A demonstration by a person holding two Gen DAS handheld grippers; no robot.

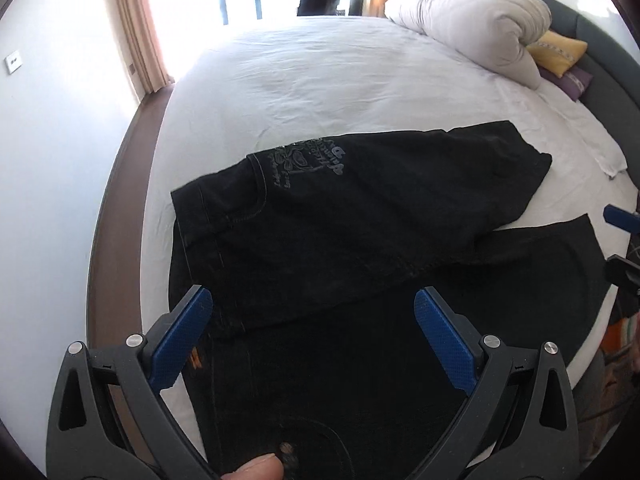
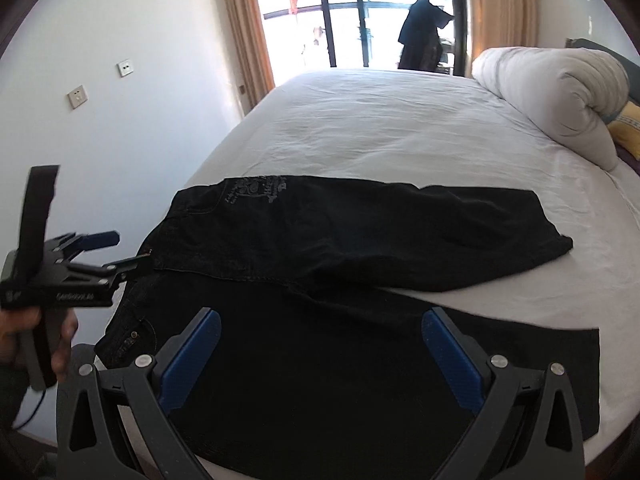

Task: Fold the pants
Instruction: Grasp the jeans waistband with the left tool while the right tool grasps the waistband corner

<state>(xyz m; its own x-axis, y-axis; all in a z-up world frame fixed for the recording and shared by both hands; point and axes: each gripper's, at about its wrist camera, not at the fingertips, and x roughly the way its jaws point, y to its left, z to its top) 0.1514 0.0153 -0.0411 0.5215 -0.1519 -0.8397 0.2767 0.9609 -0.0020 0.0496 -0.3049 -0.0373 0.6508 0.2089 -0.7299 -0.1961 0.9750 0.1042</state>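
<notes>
Black jeans [image 1: 360, 208] lie spread on the white bed [image 1: 320, 72], waistband to the left and both legs running right. A grey print [image 1: 308, 160] marks the far hip pocket. The far leg [image 2: 440, 236] angles away from the near leg [image 2: 400, 380], with a wedge of sheet between their hems. My left gripper [image 1: 314, 308] hovers open over the near hip, nothing between its fingers; from the right wrist it shows at the waistband's left edge [image 2: 120, 252], held by a hand. My right gripper [image 2: 320, 320] stands open above the near leg.
A rolled white duvet [image 2: 560, 100] lies at the bed's far right, with a yellow pillow [image 1: 558, 52] and a purple one against the dark headboard. A white wall runs close along the left. Curtains and a glass door with a dark hanging garment [image 2: 424, 36] stand beyond.
</notes>
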